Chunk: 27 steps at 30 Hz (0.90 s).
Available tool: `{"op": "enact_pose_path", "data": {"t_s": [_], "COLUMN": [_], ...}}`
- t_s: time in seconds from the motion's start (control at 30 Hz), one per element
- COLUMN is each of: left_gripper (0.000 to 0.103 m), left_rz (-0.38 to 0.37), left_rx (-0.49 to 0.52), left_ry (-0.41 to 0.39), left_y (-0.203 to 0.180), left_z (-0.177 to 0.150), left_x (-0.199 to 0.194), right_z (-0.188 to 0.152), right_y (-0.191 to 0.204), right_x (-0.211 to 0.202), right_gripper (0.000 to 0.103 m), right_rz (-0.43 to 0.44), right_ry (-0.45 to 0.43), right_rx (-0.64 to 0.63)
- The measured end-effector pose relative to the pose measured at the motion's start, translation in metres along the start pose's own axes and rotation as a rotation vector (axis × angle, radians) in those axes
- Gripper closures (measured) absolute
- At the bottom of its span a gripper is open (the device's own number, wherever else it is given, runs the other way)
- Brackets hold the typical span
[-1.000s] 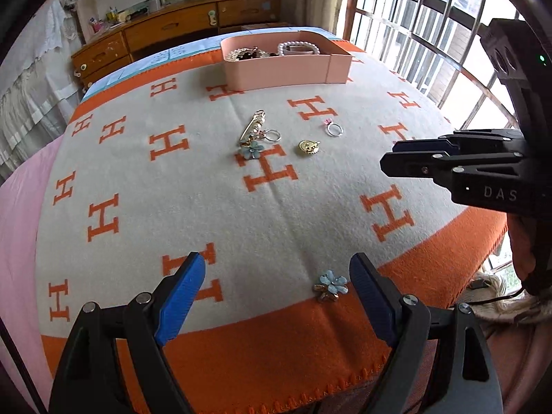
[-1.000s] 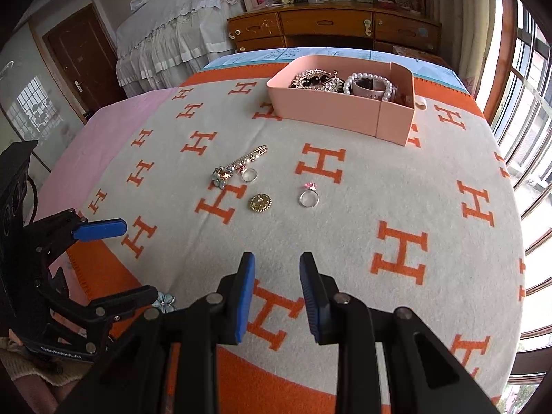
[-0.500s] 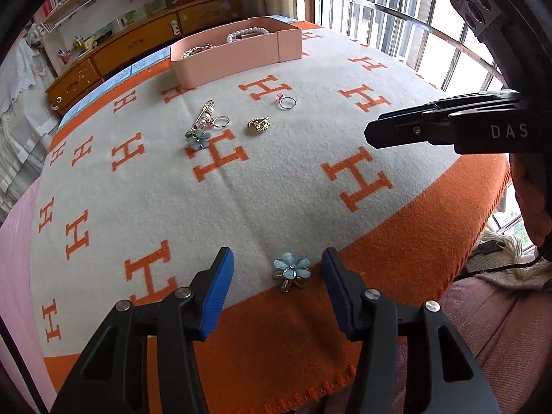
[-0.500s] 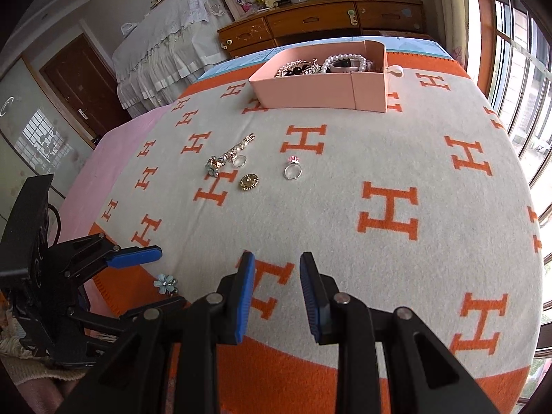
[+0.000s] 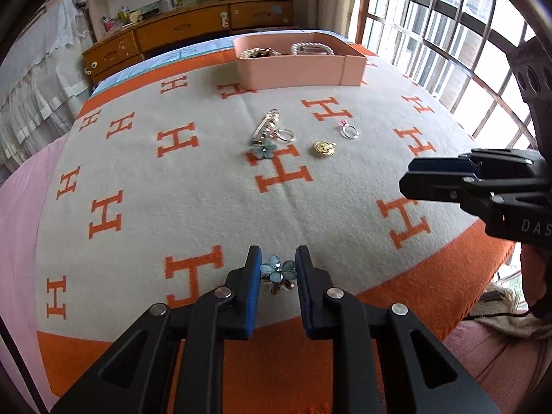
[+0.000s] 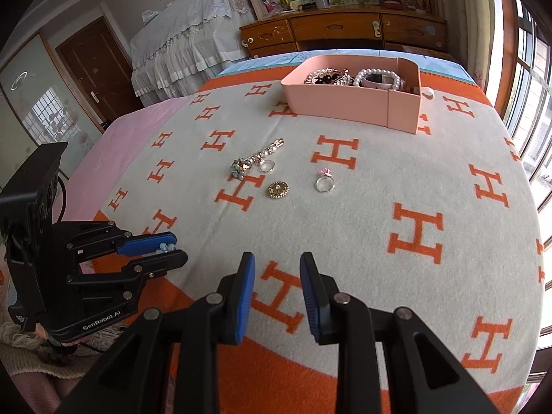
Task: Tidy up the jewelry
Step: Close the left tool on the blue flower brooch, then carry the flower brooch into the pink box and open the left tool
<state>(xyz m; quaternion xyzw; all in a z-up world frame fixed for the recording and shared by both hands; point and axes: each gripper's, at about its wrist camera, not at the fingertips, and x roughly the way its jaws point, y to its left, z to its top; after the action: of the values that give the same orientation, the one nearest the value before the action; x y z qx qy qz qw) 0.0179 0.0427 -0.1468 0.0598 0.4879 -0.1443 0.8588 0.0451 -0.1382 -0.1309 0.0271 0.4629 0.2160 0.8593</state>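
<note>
Spread over the bed, an orange-bordered blanket (image 5: 193,207) is carrying a blue flower charm (image 5: 277,270) near its front edge, lying squarely between the left tongs (image 5: 276,269), whose jaws have just been closing onto it. Right tongs (image 6: 277,269) are hovering empty, narrowly parted; the pink tray (image 5: 296,72) is waiting at the far edge.

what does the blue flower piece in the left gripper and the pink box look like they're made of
Blue flower piece: glossy translucent petals, probably resin or glass, on gold-toned backing. Pink box: smooth matte walls, likely plastic, possibly coated card.
</note>
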Motion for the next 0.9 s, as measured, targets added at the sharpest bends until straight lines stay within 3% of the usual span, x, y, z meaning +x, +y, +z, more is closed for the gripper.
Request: {"op": "enact_pose_path", "data": {"t_s": [0.17, 0.37, 0.7, 0.9], "left_gripper": [0.085, 0.085, 0.085, 0.085], "left_rz": [0.029, 0.030, -0.051, -0.087], "left_rx": [-0.135, -0.200, -0.245, -0.259], "left_ry": [-0.012, -0.010, -0.009, 0.002], "left_y": [0.039, 0.071, 0.100, 0.106], "left_z": [0.008, 0.011, 0.006, 0.002], "left_x": [-0.002, -0.001, 0.006, 0.011], "right_z": [0.020, 0.046, 0.062, 0.066], "right_y": [0.025, 0.043, 0.054, 0.066], "right_x": [0.017, 0.050, 0.095, 0.101], "right_gripper": [0.076, 0.076, 0.076, 0.076], "right_rz": [0.031, 0.032, -0.109, -0.214], "right_ry": [-0.017, -0.035, -0.014, -0.019], "right_rx": [-0.036, -0.002, 0.044, -0.015]}}
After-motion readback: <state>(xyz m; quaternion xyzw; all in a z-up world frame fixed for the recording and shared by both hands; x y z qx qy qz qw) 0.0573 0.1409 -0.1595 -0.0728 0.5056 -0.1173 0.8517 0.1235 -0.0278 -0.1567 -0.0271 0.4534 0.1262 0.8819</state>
